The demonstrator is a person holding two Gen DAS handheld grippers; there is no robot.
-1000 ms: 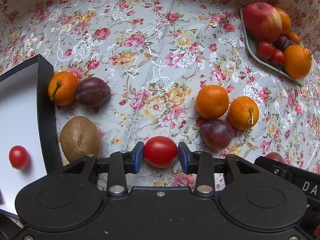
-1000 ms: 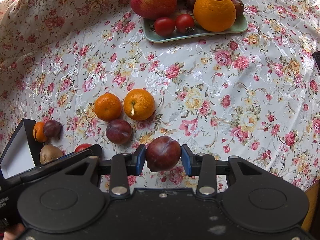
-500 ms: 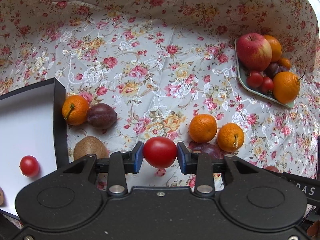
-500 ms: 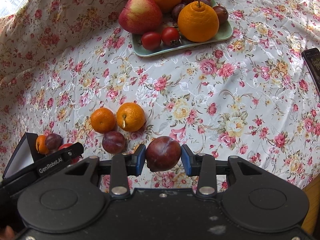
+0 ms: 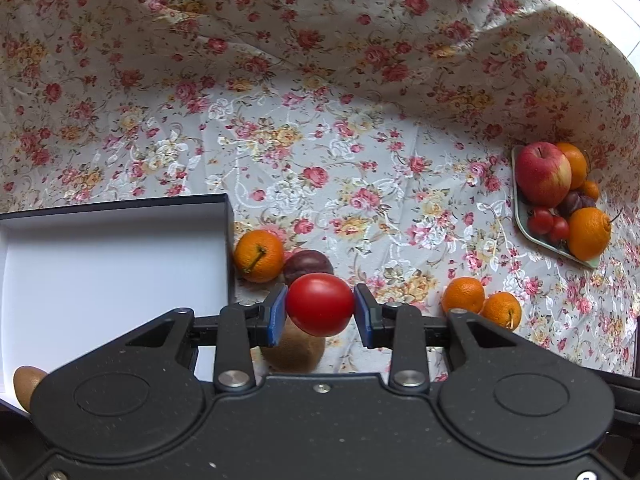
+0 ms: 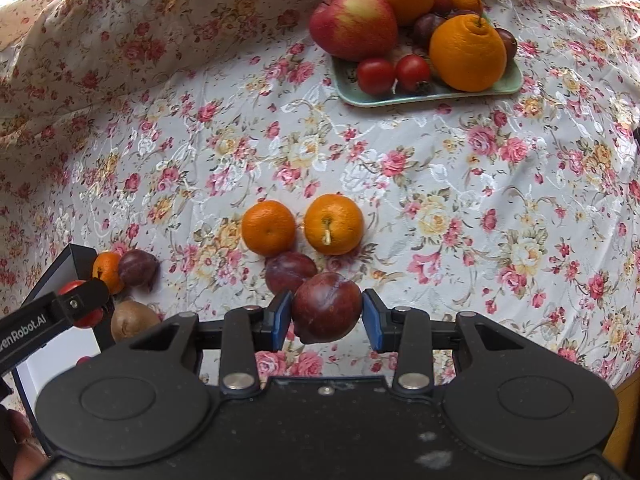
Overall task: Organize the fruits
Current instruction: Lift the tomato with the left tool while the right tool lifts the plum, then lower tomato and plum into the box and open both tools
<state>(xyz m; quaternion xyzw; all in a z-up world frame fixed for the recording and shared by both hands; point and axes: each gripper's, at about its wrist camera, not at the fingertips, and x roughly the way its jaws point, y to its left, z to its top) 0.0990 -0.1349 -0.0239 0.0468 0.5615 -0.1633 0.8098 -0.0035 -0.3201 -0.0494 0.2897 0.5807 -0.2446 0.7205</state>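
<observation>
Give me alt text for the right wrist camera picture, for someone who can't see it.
The right gripper holds a dark red plum above a floral tablecloth. Beyond it lie two tangerines and another plum; a green tray of fruit sits farther back.

A red tomato and a dark maroon plum are seen between blue pads. The cloth is patterned with pink roses; the box is white inside, black-rimmed.
</observation>
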